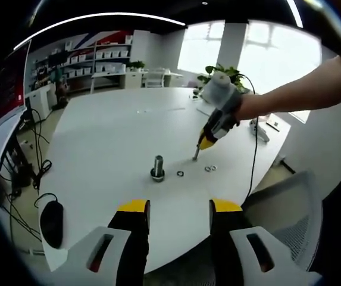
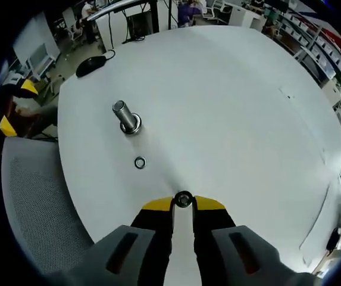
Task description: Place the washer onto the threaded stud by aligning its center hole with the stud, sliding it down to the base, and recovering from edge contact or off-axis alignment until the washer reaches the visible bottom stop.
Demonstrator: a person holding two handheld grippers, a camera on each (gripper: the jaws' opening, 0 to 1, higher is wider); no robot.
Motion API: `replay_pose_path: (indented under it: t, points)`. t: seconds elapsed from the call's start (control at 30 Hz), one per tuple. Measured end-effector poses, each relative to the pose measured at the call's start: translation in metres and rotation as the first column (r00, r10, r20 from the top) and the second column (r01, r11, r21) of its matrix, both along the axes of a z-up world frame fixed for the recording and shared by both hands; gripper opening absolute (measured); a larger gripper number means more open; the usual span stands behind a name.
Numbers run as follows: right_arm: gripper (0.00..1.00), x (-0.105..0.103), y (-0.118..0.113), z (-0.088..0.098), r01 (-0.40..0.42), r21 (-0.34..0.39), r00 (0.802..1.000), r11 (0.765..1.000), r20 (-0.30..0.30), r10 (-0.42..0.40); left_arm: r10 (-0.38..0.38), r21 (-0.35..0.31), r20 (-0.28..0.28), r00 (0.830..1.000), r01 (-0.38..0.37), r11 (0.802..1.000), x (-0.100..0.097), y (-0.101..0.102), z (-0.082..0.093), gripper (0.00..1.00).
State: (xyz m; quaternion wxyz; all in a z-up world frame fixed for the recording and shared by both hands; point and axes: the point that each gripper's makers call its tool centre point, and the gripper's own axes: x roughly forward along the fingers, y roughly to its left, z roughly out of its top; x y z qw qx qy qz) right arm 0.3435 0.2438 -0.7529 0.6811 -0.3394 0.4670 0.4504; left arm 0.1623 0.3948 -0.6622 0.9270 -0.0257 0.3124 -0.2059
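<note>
Right gripper [image 2: 183, 204] tips nearly closed, pinching washer [image 2: 184, 199] by its edge, apparently just above white table [image 2: 230, 107]. Threaded stud [image 2: 125, 117] upright, well apart. Left gripper [image 1: 180, 207] open, empty, held back. Risks: thin edge grip slipping; washer tilting, catching thread top. Spare washer [image 2: 140, 162] lies between.

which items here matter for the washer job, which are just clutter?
Job:
- stud, upright on table
- washer between the right gripper tips
- spare washer flat beside the stud
- two more washers on the table

Clutter:
- mouse
- chair
- plant
- left gripper, idle, open
</note>
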Motion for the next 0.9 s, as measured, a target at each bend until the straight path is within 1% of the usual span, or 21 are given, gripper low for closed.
replay_pose_path:
  t: [0.33,0.57,0.77,0.9]
  points:
    - [0.14,0.0,-0.005,-0.025,0.02,-0.021,0.999,1.0,-0.037,-0.021,0.006,0.008,-0.015,1.0,-0.006,1.0,-0.002,0.003,-0.006,0.38]
    - [0.14,0.0,-0.006,-0.041,0.017,-0.037,0.999,0.999,-0.044,-0.018,0.01,0.009,-0.023,1.0,-0.01,1.0,-0.001,0.003,-0.009,0.38]
    - [0.15,-0.001,-0.005,-0.039,0.011,-0.038,0.999,0.999,-0.042,-0.013,0.012,0.005,-0.022,1.0,-0.012,1.0,0.0,0.002,-0.008,0.38]
    - [0.2,0.003,-0.005,-0.039,0.017,-0.031,0.999,0.999,-0.029,-0.018,0.012,0.004,-0.021,1.0,-0.012,1.0,0.001,0.001,-0.008,0.38]
